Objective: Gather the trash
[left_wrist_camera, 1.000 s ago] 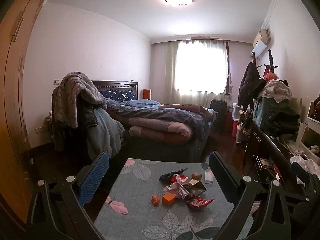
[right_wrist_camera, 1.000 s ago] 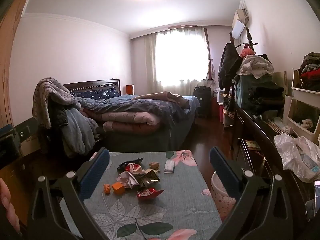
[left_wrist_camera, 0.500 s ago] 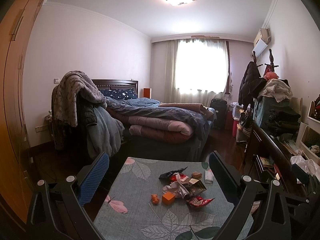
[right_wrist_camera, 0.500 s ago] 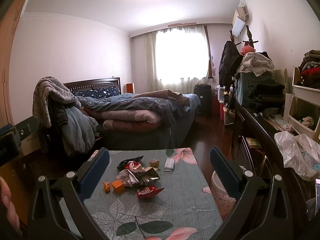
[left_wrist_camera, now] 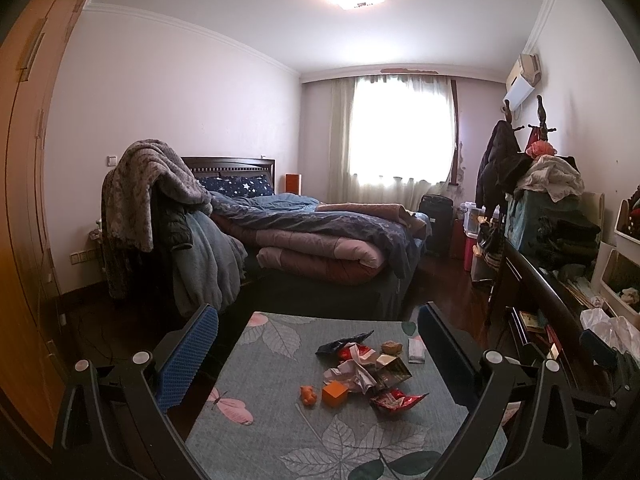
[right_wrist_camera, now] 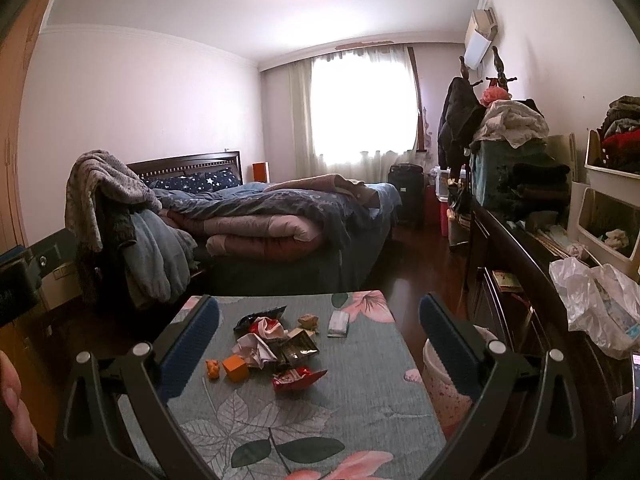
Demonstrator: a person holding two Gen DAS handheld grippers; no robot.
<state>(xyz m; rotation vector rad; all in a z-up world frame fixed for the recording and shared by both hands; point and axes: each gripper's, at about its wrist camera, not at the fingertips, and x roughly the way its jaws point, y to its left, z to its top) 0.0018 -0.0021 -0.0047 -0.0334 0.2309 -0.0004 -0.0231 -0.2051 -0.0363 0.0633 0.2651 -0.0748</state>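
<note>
A pile of trash lies on a small table with a grey floral cloth (left_wrist_camera: pixel 280 420) (right_wrist_camera: pixel 360 392): crumpled white paper (left_wrist_camera: pixel 354 372) (right_wrist_camera: pixel 256 350), a red wrapper (left_wrist_camera: pixel 396 400) (right_wrist_camera: pixel 296 378), a dark wrapper (left_wrist_camera: pixel 344 342) (right_wrist_camera: pixel 260 316), an orange cube (left_wrist_camera: pixel 334 394) (right_wrist_camera: pixel 235 367), a small orange piece (left_wrist_camera: pixel 308 395) (right_wrist_camera: pixel 213 369) and a white packet (left_wrist_camera: pixel 416 350) (right_wrist_camera: pixel 338 322). My left gripper (left_wrist_camera: pixel 318 360) is open and empty, held back from the pile. My right gripper (right_wrist_camera: pixel 320 348) is open and empty, also short of the pile.
A pale bin (right_wrist_camera: pixel 448 384) stands on the floor at the table's right side. A dark dresser (right_wrist_camera: pixel 516 264) with a plastic bag (right_wrist_camera: pixel 592 304) runs along the right. A bed (left_wrist_camera: pixel 320 240) lies beyond the table. A wardrobe (left_wrist_camera: pixel 24 200) is at the left.
Both grippers have drifted very slightly; the view of the table and trash has barely shifted. Nothing was grasped or moved.
</note>
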